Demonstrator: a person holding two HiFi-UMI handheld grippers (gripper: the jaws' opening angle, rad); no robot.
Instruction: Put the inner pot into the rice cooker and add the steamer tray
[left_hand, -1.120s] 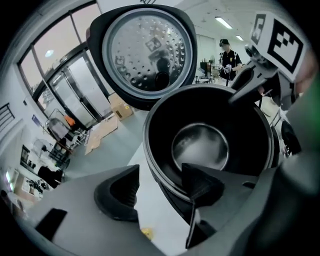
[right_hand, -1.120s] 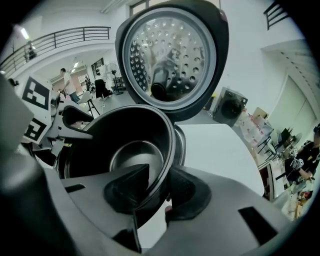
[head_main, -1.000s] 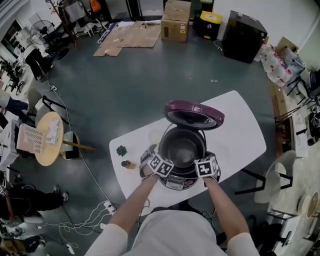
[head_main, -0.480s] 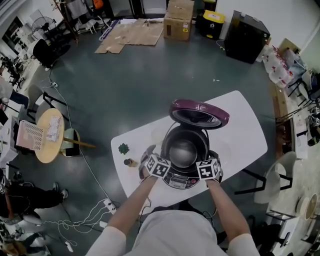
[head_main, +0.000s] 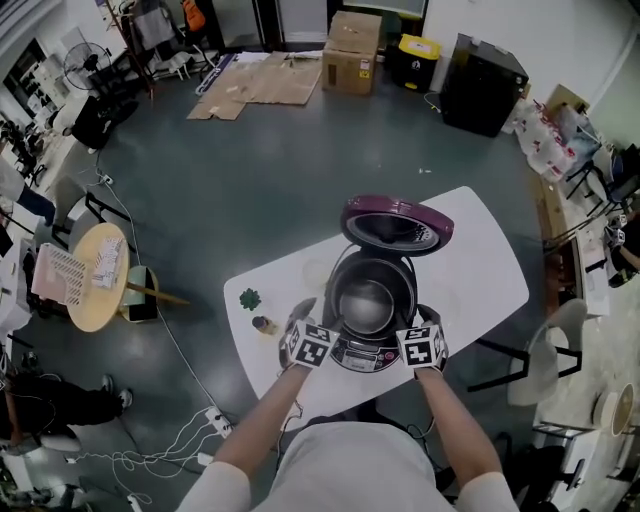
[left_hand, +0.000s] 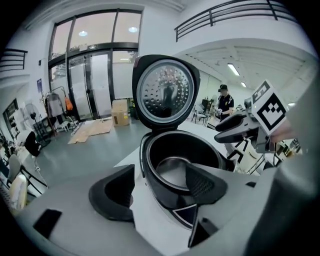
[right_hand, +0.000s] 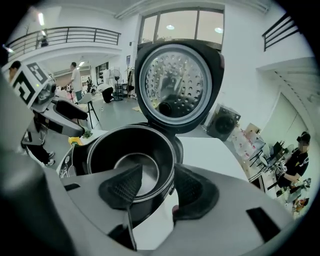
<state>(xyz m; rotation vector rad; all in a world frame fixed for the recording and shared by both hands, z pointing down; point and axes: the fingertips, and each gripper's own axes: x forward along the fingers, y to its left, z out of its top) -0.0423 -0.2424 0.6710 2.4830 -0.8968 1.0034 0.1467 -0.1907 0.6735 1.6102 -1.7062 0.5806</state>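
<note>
The rice cooker (head_main: 352, 352) stands on the white table (head_main: 480, 262) with its purple lid (head_main: 394, 222) up. The dark inner pot (head_main: 367, 300) sits inside it, also seen in the left gripper view (left_hand: 175, 170) and the right gripper view (right_hand: 131, 167). My left gripper (head_main: 301, 314) hangs open off the cooker's front left, its jaws just narrowed a little. My right gripper (head_main: 421, 320) hangs open off the front right, its jaws just having opened. Neither holds anything; each looks down over the pot's rim past its fingertips (left_hand: 205, 186) (right_hand: 122, 189).
A small green thing (head_main: 247, 298) and a small brown thing (head_main: 262, 324) lie on the table left of the cooker. A pale round shape (head_main: 314, 272) lies beside the cooker's left; I cannot tell what it is. A chair (head_main: 545, 355) stands right of the table.
Both grippers have drawn back from the cooker's sides toward the person and risen a little. The pot stays in the cooker.
</note>
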